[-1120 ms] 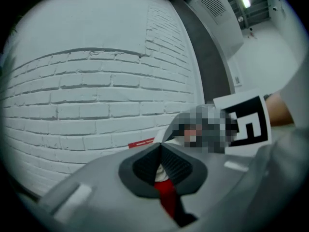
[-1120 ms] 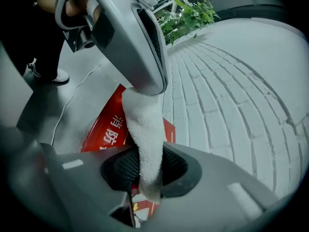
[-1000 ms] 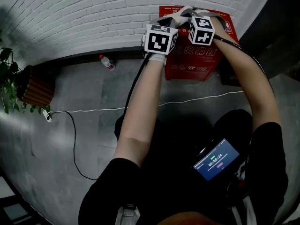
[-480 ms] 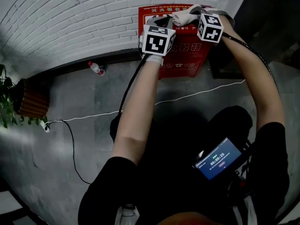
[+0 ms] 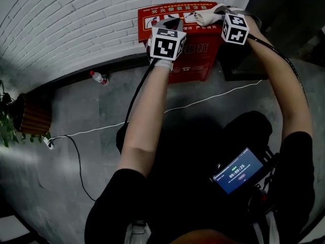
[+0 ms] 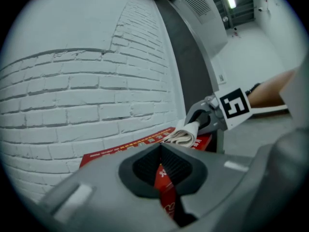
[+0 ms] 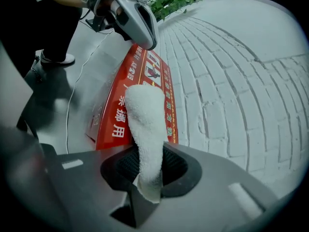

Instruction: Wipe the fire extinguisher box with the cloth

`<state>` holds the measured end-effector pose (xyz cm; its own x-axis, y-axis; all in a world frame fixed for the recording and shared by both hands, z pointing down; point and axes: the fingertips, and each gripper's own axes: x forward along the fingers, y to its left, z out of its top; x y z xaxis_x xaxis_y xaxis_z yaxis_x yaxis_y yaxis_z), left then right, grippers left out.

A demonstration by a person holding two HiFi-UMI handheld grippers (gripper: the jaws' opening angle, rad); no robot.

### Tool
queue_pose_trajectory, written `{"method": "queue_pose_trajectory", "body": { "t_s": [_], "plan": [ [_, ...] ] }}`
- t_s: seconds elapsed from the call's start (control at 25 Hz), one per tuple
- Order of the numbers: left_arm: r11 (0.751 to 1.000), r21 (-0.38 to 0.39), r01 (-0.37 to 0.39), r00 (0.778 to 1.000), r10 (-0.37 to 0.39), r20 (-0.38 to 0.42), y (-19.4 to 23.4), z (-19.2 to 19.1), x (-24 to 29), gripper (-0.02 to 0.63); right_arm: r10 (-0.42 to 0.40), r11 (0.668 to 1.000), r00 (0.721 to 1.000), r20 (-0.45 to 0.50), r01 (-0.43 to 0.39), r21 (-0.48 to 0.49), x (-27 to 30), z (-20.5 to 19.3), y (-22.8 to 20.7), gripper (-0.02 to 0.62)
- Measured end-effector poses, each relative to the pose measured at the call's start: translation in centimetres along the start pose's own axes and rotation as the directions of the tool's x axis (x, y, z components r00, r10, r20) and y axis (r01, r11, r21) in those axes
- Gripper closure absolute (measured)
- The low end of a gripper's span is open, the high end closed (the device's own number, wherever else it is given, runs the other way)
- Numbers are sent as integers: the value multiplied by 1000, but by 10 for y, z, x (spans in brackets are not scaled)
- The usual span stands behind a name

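right gripper (image 7: 149,166) pinching a white cloth (image 7: 144,122) on top of the red fire extinguisher box (image 5: 199,65), box against a white brick wall (image 5: 76,24), left gripper (image 6: 161,164) near, jaws pressed together, empty

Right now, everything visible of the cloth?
The cloth is white, terry-looking, bunched into a thick roll. The right gripper is shut on one end, a small corner poking out behind the jaws. The free end appears to rest on the red top of the fire extinguisher box, at its right end in the head view, beside the white brick wall.
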<state>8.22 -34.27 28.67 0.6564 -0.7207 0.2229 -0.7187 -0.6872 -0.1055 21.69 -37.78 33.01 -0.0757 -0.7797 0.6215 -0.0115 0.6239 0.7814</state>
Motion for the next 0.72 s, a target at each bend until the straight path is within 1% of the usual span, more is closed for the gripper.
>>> {"method": "queue_pose_trajectory", "body": {
  "t_s": [0.32, 0.48, 0.72],
  "plan": [
    [1000, -7, -22, 1000, 22, 0, 10, 0, -9, 606, 12, 1000, 998, -64, -12, 4, -11, -37, 8, 506],
    [1000, 2, -30, 1000, 30, 5, 14, 0, -14, 606, 27, 1000, 994, -103, -25, 19, -11, -55, 14, 506],
    [999, -2, -41, 999, 41, 11, 22, 0, -25, 606, 52, 999, 987, -153, -50, 13, -14, -67, 21, 506]
  ]
}}
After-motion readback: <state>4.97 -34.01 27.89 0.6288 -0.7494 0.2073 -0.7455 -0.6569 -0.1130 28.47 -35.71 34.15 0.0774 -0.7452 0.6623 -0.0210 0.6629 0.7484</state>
